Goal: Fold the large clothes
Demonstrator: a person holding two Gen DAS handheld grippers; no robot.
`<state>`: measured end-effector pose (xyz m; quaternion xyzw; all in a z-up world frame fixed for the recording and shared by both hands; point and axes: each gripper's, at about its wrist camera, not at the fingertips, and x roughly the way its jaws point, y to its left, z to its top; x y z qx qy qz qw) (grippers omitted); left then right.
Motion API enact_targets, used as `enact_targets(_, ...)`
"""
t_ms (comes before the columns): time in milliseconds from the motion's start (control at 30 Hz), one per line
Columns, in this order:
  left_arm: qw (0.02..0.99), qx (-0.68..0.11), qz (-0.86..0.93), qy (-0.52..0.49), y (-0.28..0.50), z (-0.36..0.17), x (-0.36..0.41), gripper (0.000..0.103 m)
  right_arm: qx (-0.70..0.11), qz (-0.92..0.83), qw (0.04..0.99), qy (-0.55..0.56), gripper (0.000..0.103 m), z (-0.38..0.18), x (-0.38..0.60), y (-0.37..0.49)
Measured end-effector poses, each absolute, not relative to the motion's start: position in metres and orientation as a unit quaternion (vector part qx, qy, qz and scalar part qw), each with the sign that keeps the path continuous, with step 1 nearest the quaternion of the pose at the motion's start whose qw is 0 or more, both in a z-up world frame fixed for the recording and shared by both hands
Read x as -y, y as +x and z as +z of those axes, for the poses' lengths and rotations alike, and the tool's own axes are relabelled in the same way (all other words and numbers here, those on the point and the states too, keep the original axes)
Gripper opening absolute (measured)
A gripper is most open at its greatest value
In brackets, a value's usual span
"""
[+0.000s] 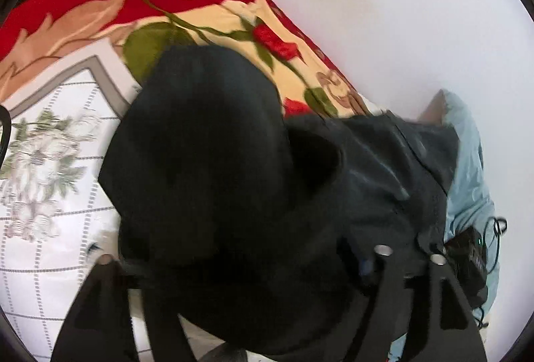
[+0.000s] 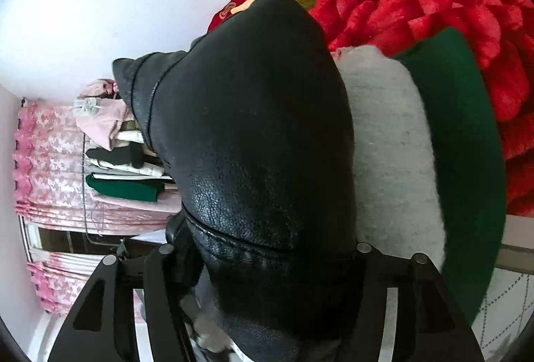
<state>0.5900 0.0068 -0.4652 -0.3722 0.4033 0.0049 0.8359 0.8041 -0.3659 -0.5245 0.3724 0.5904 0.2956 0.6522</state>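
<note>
Right wrist: one black jacket (image 2: 253, 141).

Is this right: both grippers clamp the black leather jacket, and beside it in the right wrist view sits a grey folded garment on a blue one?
Almost. In the right wrist view the grey folded garment lies against a dark green one, not blue. The rest holds: the right gripper and the left gripper each have the black leather jacket between their fingers.
</note>
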Motion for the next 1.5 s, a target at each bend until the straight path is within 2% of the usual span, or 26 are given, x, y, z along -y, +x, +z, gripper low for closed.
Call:
enact_targets(33,0.838,-0.401,0.009,-0.37,0.587,-0.461,-0.01,0.079,-0.594,0.288,0.658,0.363,0.066,-0.522,0.366,0.8)
enact_targets(100,0.841,-0.401,0.023,-0.362,0.583,-0.455,-0.017,0.096,-0.595,0.265,0.683,0.331,0.076,-0.52,0.37,0.783)
enact_targets(133,0.844,-0.404,0.034,-0.352,0.583,-0.452,-0.019,0.098,-0.597,0.248,0.696,0.312,0.08,-0.512,0.37,0.78)
enact_targets(300,0.851,-0.442,0.069,-0.274,0.594,-0.452,-0.022,0.102,-0.589,0.143,0.775,0.177,0.099,-0.48,0.363,0.76)
enact_targets(367,0.861,-0.444,0.087,-0.233,0.592,-0.445,-0.022,0.102,-0.59,0.113,0.787,0.143,0.103,-0.477,0.357,0.759)
enact_targets(533,0.885,-0.439,0.12,-0.096,0.574,-0.402,0.005,0.102,-0.564,0.026,0.825,0.019,0.103,-0.442,0.326,0.731)
enact_targets(667,0.892,-0.432,0.119,-0.048,0.548,-0.366,0.023,0.103,-0.547,-0.001,0.837,-0.013,0.103,-0.41,0.308,0.692)
enact_targets(900,0.899,-0.422,0.117,-0.024,0.481,-0.288,0.03,0.103,-0.527,-0.028,0.849,-0.021,0.103,-0.334,0.299,0.61)
enact_targets(1167,0.917,-0.389,0.091,-0.015,0.375,-0.188,0.028,0.103,-0.474,-0.069,0.877,-0.022,0.103,-0.194,0.284,0.48)
enact_targets(1500,0.933,-0.355,0.05,-0.003,0.237,-0.095,0.025,0.103,-0.404,-0.095,0.91,-0.023,0.103,-0.047,0.263,0.304)
